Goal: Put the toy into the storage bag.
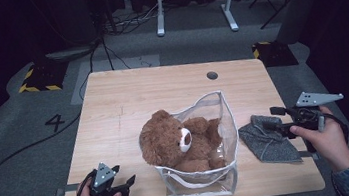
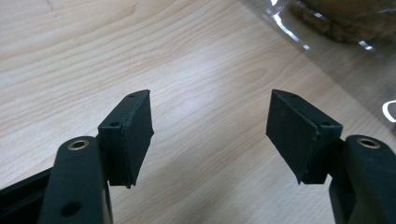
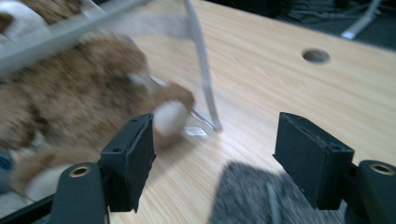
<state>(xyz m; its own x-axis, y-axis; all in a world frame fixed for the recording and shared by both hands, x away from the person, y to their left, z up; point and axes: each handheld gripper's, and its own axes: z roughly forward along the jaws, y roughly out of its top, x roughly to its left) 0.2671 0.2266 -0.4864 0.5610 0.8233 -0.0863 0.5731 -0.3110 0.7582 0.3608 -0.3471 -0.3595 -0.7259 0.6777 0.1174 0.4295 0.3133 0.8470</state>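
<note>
The crumpled grey knitted cloth (image 1: 268, 139) lies flat on the pale wooden worktop (image 1: 127, 98), just beside the right wall of the clear plastic zip bag (image 1: 223, 122) that holds the brown plush teddy bear (image 1: 178, 143). The right gripper (image 1: 277, 121) hovers at the cloth's right-hand side, its jaws spread wide with nothing between them; in the right gripper view the cloth (image 3: 252, 196) sits low between and just ahead of the jaws, with the bag's edge (image 3: 203, 70) and the bear (image 3: 84, 102) further on to the left. The cloth's long axis runs from near the bag toward the worktop's front right corner.

The left gripper (image 1: 122, 185) waits at the front left, well apart from the cloth, jaws also wide and empty over bare wood (image 2: 210, 93). So the right hand (image 1: 326, 142) is plainly the nearer one, and I judge a short dip forward and down would bring it onto the cloth.
</note>
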